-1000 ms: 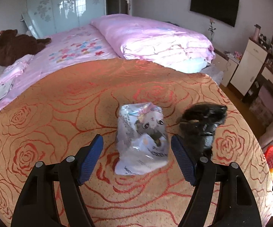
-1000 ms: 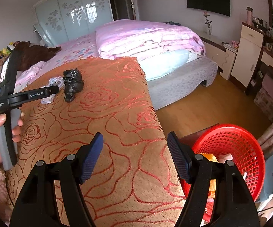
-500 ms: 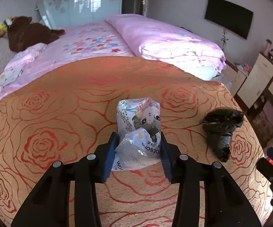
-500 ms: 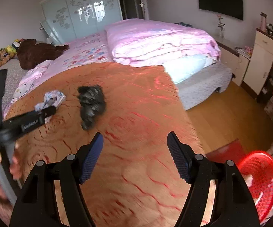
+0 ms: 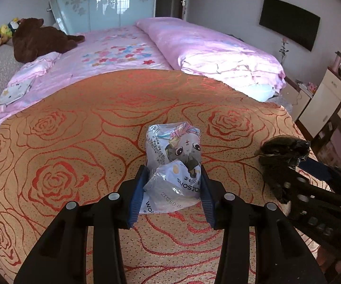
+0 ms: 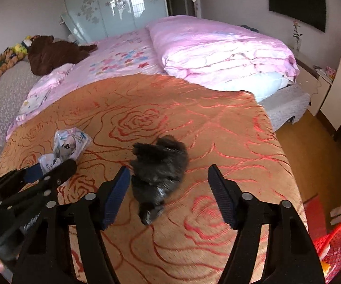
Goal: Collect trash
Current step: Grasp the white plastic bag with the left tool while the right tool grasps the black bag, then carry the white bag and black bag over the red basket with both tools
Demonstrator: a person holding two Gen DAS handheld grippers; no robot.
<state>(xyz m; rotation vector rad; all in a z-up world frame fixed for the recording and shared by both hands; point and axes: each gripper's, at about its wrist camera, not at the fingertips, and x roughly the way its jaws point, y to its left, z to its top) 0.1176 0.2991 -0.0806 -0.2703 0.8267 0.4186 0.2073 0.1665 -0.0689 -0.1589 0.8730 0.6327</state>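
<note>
Bedspread (image 5: 75,156): orange woven cloth, red rose outlines, slightly nubbly; spread over the near end of a pink-sheeted bed (image 5: 113,52).
Basket (image 6: 336,246): red plastic mesh, on the floor past the bed edge; right wrist view only.
Black bag (image 6: 161,163): crumpled glossy plastic, lumpy, lying on the bedspread.
Wrapper (image 5: 175,163): crinkled silver-white foil packet, cartoon cat print, lying on the bedspread left of the black bag.
Left gripper (image 5: 172,189): blue ribbed pads clenched against the wrapper's two sides.
Right gripper (image 6: 168,189): jaws closing, black bag between them, pads not touching it.
</note>
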